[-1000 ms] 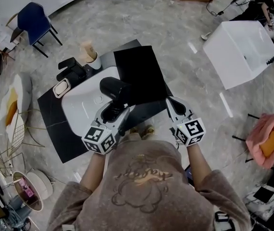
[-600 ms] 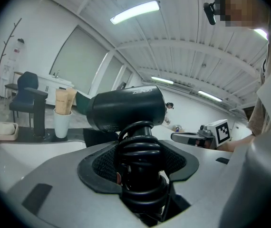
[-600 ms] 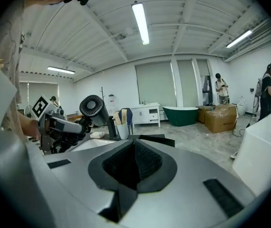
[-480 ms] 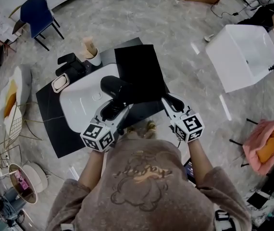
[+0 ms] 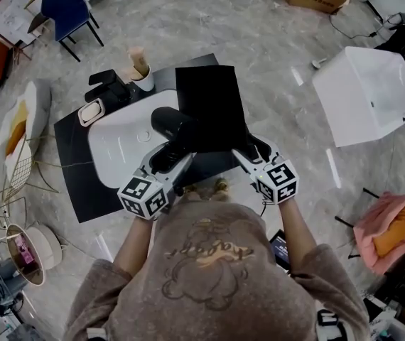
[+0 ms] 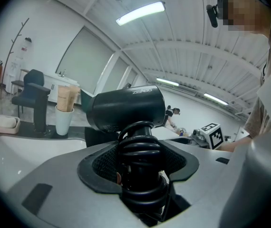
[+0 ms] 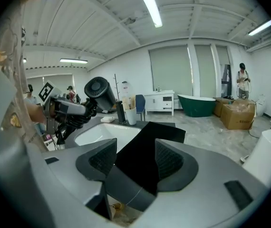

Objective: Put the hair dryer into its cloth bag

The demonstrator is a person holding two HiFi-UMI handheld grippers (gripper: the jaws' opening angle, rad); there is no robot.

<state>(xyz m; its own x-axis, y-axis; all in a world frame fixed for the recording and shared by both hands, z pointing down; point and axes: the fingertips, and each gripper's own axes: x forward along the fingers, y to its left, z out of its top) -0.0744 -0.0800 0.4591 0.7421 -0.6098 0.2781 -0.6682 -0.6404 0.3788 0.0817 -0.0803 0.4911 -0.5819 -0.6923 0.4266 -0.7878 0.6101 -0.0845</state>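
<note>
Black hair dryer [image 5: 170, 123], handle clamped along left gripper [image 5: 165, 160], barrel crosswise beyond its tips; right gripper's [image 5: 252, 151] jaws, just opened, loosely straddled cloth bag [image 5: 206, 109].

Small pale brand lettering on the hair dryer [image 6: 126, 109] barrel, seemingly starting "ZE", rest too small to read, cursive word on the sweatshirt [image 5: 206, 261], illegible, black-and-white square markers on the left cube [image 5: 143, 196] and right cube [image 5: 276, 182]

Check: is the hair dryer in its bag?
Out: the hair dryer, clamped in the left gripper, sits bare beside the bag.
</note>
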